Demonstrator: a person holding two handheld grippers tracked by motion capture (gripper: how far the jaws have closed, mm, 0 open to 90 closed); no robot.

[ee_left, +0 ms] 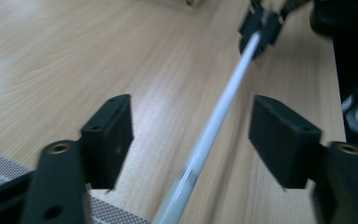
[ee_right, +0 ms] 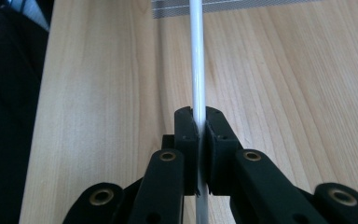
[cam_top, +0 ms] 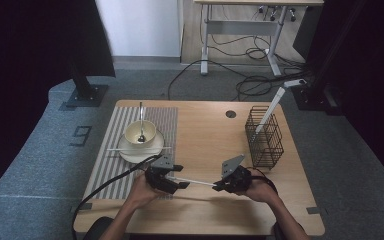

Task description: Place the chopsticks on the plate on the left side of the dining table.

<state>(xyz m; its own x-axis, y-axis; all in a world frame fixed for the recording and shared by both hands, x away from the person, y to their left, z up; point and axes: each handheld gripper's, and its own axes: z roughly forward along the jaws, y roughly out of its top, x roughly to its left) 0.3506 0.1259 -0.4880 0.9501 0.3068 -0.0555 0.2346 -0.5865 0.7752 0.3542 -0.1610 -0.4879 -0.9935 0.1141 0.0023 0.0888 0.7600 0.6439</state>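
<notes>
**White chopstick held between grippers, front of table**

The right gripper clamps one end of the white chopstick. The left gripper stands wide around the other end, pads clear. The stick looks light, rigid and probably slick, so grip near an end, squarely.

Count: three white chopsticks (one held, one across the plate, one in the wire basket); one bowl; one spoon.

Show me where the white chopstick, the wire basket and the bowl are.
white chopstick [ee_right: 197, 56], right gripper view, on its shaft beyond the shut jaws.
wire basket [cam_top: 265, 137], high view, on its front mesh wall.
bowl [cam_top: 134, 136], high view, on its outer wall.
</notes>
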